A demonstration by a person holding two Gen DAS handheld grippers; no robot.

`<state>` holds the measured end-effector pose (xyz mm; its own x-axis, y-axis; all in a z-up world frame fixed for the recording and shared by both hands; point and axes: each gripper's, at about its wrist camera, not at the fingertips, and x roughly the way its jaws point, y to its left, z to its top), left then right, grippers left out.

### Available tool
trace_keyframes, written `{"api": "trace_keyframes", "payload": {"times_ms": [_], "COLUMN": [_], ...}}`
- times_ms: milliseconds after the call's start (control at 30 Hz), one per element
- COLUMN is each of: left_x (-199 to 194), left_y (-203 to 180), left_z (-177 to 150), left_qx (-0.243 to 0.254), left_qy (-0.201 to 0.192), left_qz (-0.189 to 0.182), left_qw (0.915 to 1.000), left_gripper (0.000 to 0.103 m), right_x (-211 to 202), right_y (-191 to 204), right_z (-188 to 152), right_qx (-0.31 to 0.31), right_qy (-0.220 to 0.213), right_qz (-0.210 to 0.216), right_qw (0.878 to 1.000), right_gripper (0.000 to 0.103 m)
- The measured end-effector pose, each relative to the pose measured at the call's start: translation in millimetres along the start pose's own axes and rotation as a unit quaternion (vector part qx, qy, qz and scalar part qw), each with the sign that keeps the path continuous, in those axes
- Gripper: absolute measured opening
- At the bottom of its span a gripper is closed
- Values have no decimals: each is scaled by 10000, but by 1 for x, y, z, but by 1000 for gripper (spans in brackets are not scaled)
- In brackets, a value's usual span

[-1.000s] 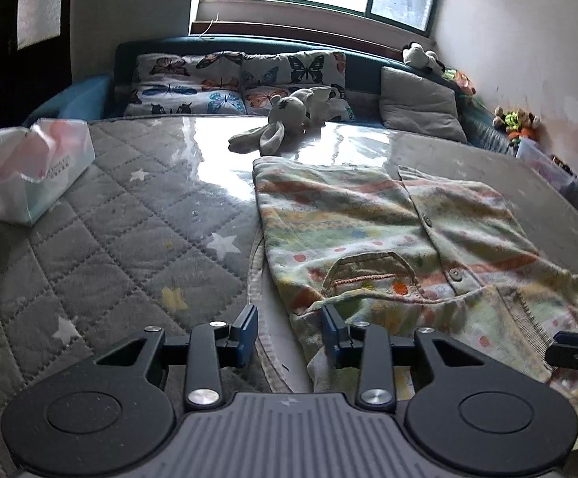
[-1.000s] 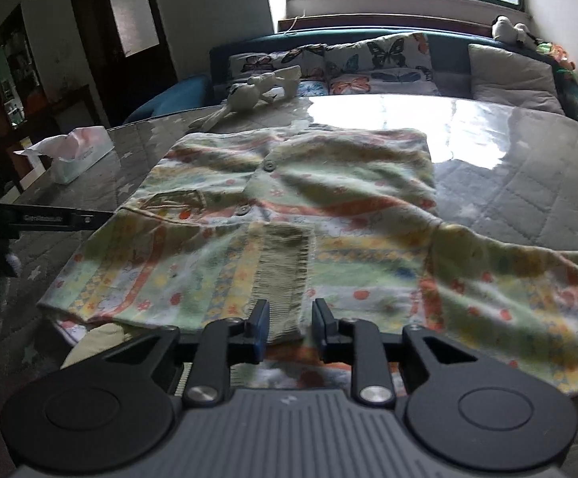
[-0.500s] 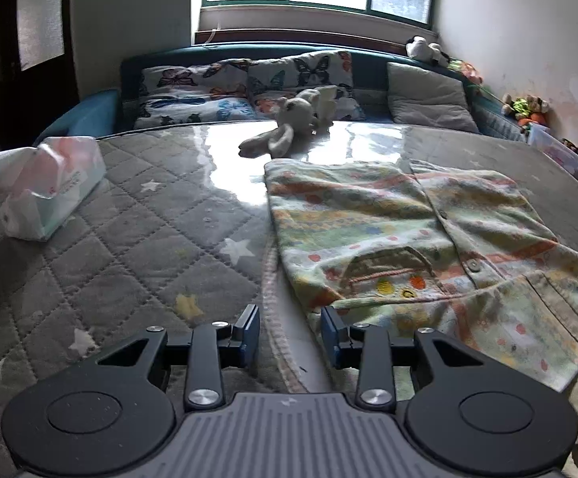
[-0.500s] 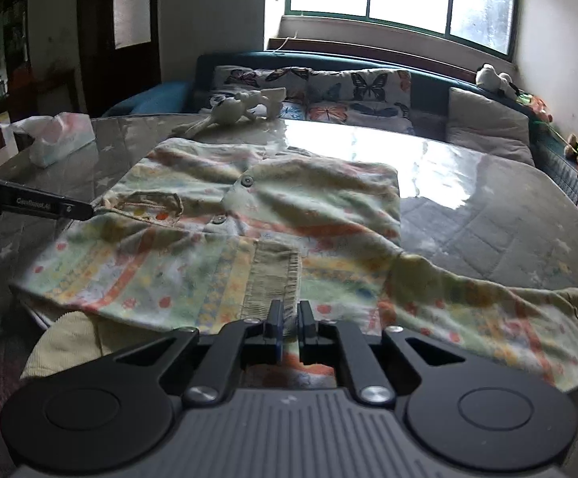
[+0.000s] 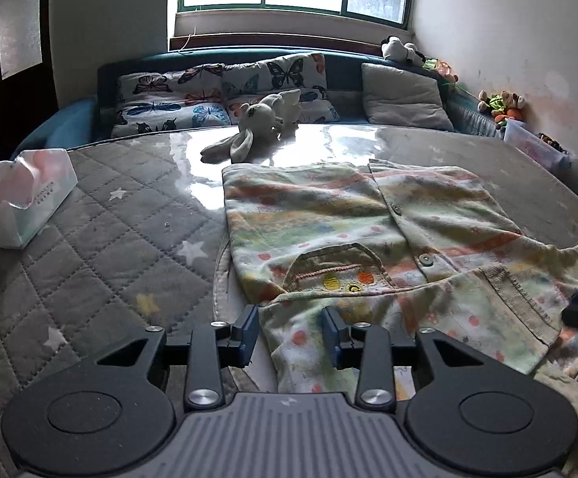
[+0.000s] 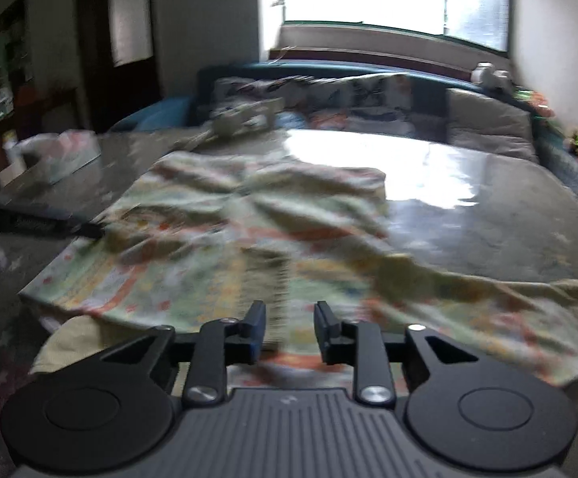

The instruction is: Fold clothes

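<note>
A pale patterned baby garment (image 5: 352,239) with buttons and a chest pocket lies spread on the quilted grey surface (image 5: 109,247). Its near sleeve is folded over the front. My left gripper (image 5: 289,336) is open, its jaws either side of the garment's near left edge. My right gripper (image 6: 289,328) is open just above the ribbed cuff (image 6: 271,290) of the folded sleeve; this view is motion-blurred. The garment (image 6: 249,231) fills the middle of the right wrist view, and the left gripper's finger (image 6: 42,225) shows at its left edge.
A tissue pack (image 5: 26,195) lies at the left. A plush rabbit (image 5: 257,123) sits at the far edge before butterfly cushions (image 5: 217,95) and a grey cushion (image 5: 404,95). A glossy clear cover (image 5: 348,139) spans the far surface. Toys (image 5: 500,105) line the right wall.
My right gripper was shut on the sleeve cuff half a second ago and has opened, letting it go. My left gripper has shifted right, so the garment's edge now lies between its jaws.
</note>
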<state>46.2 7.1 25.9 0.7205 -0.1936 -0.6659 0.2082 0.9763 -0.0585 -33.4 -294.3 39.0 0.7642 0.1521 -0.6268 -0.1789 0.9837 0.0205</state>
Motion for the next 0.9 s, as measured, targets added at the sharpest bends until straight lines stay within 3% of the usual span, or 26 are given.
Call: {"api": "trace_keyframes", "payload": {"times_ms": [233, 500, 667, 900], "left_x": [-9, -16, -19, -22], "left_y": [-4, -8, -8, -8], "left_z": [-2, -4, -3, -4], "left_qx": [-41, -23, -32, -57], "left_qy": [-41, -49, -117, -166], "left_qz": [-23, 9, 17, 42], "left_qw": [10000, 10000, 9999, 9998], "left_gripper": [61, 82, 91, 102], "right_x": [-14, -27, -30, -22], "right_y": [-77, -163, -202, -213], "right_z": [-11, -32, -44, -49], "right_qx": [822, 1788, 2373, 2480], "right_qy": [-70, -190, -212, -224], "right_qz": [-1143, -2193, -2240, -2242], "right_qw": [9900, 9590, 9450, 9422], "right_gripper": [34, 36, 36, 36]}}
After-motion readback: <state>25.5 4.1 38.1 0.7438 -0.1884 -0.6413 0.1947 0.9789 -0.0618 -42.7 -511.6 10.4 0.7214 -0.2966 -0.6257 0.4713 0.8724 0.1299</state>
